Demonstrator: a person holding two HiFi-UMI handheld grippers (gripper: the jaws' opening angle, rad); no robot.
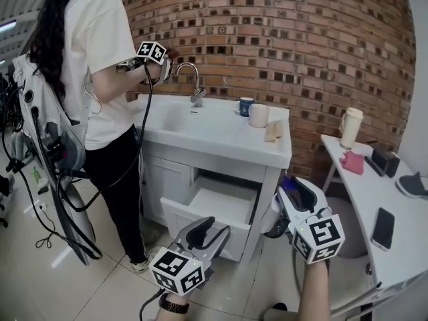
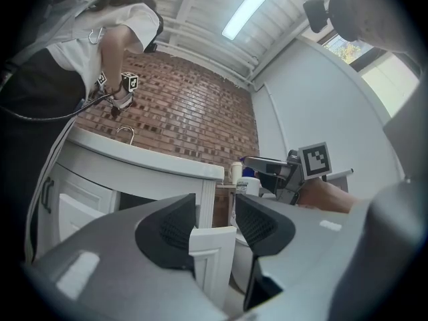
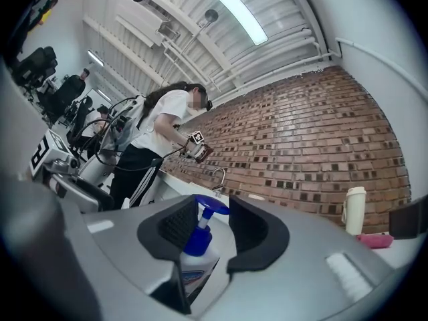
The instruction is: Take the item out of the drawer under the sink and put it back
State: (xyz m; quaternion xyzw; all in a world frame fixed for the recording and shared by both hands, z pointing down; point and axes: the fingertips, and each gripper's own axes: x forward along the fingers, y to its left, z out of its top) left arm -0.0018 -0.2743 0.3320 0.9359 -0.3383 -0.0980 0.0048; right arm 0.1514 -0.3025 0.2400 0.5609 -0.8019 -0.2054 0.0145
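**Bottle out of the drawer, return trip not yet begun**

The pump bottle, white with a blue pump, is clenched between the jaws of the right tool. It hangs in the air to the right of the open drawer under the sink. The left tool seems clamped on the top edge of the drawer front, which fills the gap between its pads.

The grip sits high on the bottle, near the neck, so I judge it could tip or slip on the way down. The bottle's base might also catch the drawer front or the cabinet frame. If the left tool lets go, the drawer may roll in and narrow the opening.

A faucet, a blue mug and a white cup stand on the sink. Another person works at its left. A brick wall is behind, and a side tabletop with a phone is to the right.
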